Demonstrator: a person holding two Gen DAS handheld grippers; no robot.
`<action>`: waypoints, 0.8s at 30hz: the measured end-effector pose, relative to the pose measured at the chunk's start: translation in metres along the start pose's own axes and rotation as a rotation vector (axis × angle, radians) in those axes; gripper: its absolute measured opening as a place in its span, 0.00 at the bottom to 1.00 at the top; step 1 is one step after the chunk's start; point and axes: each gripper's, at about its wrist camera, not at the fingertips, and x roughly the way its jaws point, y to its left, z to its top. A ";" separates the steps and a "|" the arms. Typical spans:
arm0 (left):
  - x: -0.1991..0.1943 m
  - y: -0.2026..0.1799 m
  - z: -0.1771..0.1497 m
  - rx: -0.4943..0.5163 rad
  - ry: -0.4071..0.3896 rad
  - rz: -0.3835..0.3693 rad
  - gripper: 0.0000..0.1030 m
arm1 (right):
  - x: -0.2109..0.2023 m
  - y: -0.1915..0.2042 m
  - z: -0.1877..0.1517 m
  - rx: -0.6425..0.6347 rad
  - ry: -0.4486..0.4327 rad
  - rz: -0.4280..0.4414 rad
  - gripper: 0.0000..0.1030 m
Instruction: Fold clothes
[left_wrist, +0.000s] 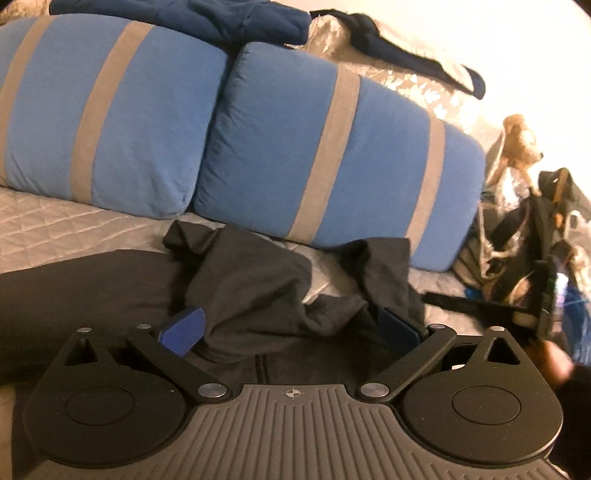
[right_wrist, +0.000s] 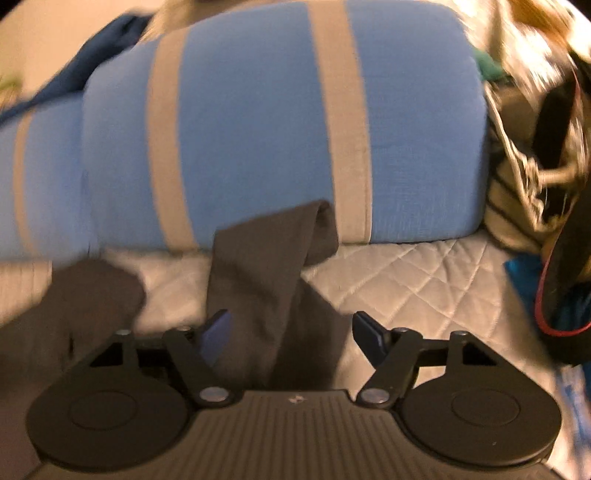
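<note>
Left fingers (left_wrist: 400, 330) wide | right fingers (right_wrist: 218, 332) wide | dark garment (left_wrist: 258, 288) between both | no legible writing

The right wrist view is motion-blurred throughout; the clutter (right_wrist: 546, 155) at its right edge cannot be identified. The dark garment (right_wrist: 266, 280) runs down behind the right tool (right_wrist: 295, 338), hiding its lower end. In the left wrist view, the garment's left part (left_wrist: 74, 295) is cut off by the frame edge. The navy cloth (left_wrist: 207, 14) is cropped at the top. The pile (left_wrist: 524, 236) beside the pillow is too tangled to resolve.
</note>
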 end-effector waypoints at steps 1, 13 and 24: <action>-0.001 0.001 0.000 -0.009 -0.003 -0.012 0.99 | 0.007 0.000 0.001 0.005 0.001 -0.007 0.70; 0.001 -0.004 0.002 0.003 -0.018 -0.153 0.99 | 0.070 -0.007 0.019 0.167 -0.006 0.044 0.21; 0.001 -0.016 -0.004 0.054 -0.024 -0.237 1.00 | -0.029 -0.030 0.015 0.203 -0.055 0.037 0.03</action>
